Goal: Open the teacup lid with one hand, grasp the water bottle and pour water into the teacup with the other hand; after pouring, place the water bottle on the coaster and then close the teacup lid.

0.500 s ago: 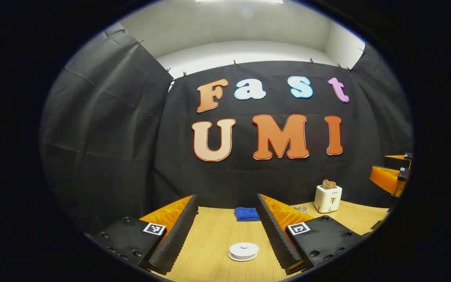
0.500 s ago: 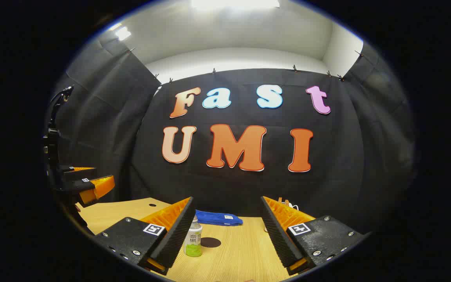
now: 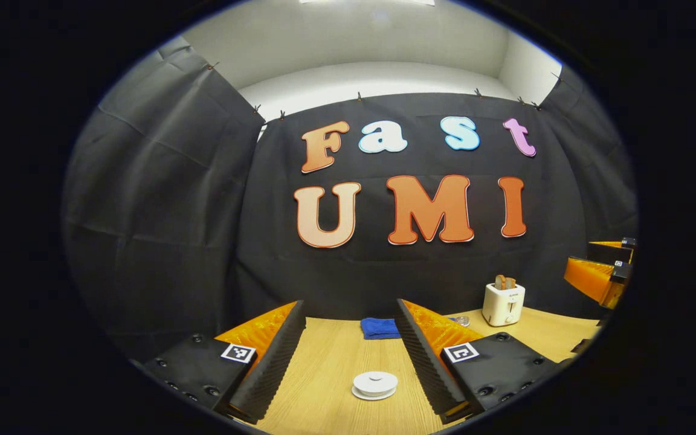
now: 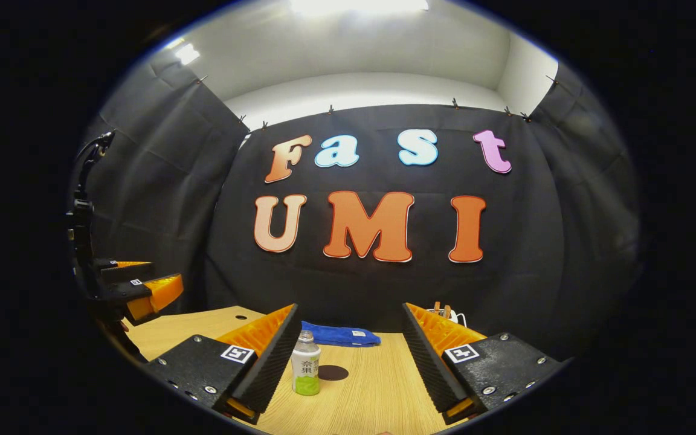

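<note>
A white teacup (image 3: 375,384) with its lid on rests on the wooden table, low between the fingers of my left gripper (image 3: 349,313), which stands open and apart from it. In the right gripper view a small water bottle (image 4: 306,371) with a green label stands upright beside the inner edge of the left finger. A dark round coaster (image 4: 333,373) lies just right of the bottle. My right gripper (image 4: 350,311) is open with nothing held. Each gripper also appears at the other view's edge: the right gripper (image 3: 600,277) and the left gripper (image 4: 136,289).
A folded blue cloth (image 3: 380,328) (image 4: 341,335) lies at the table's back by the black wall. A white toaster (image 3: 504,304) with toast stands at the back right in the left gripper view. A small glass dish (image 3: 462,322) sits near it.
Both views have shifted slightly. The bottle now stands a little further right, clear of the right gripper's left finger. The teacup sits a touch higher between the left gripper's fingers. Both grippers stay open.
</note>
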`<state>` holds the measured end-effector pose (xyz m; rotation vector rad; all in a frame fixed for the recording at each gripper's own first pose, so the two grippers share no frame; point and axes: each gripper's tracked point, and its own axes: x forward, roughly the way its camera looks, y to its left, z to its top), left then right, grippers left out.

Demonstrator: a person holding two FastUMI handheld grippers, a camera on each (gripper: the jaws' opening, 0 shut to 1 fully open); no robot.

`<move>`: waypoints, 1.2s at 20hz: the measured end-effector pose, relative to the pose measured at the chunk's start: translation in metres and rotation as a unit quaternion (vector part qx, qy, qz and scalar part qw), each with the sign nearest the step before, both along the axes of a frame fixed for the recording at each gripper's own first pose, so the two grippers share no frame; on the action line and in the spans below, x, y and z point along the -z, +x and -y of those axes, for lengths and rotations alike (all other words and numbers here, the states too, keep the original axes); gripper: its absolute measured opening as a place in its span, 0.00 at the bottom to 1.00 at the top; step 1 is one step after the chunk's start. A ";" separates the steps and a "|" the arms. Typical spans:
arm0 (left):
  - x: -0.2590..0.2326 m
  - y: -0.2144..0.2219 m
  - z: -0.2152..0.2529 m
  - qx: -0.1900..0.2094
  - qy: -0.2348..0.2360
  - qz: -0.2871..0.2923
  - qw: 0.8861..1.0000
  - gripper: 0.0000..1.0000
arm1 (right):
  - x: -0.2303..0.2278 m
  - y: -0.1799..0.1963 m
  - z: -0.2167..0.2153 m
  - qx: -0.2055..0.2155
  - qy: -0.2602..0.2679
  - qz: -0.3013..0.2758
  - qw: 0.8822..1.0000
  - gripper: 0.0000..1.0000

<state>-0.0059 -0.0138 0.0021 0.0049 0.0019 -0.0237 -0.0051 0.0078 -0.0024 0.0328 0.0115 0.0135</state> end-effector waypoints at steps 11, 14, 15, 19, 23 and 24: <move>-0.007 0.006 0.000 0.009 -0.026 0.011 1.000 0.97 | 0.010 0.006 0.001 -0.011 0.013 -0.011 1.000 0.99; -0.001 0.015 0.009 0.029 -0.035 0.013 0.999 0.97 | 0.024 0.016 0.000 -0.020 0.021 -0.022 0.999 0.99; 0.001 0.018 0.011 0.035 -0.032 0.015 0.999 0.96 | 0.029 0.019 -0.001 -0.023 0.021 -0.026 0.999 0.99; 0.019 0.038 0.020 0.050 -0.035 0.011 0.998 0.96 | 0.052 0.036 -0.006 -0.034 0.021 -0.037 0.999 0.99; 0.061 0.064 0.029 0.066 -0.047 -0.022 0.997 0.97 | 0.081 0.054 -0.015 -0.056 0.030 -0.055 0.997 0.99; 0.075 0.069 0.029 0.066 -0.044 -0.032 0.996 0.97 | 0.090 0.058 -0.018 -0.060 0.035 -0.057 0.996 0.99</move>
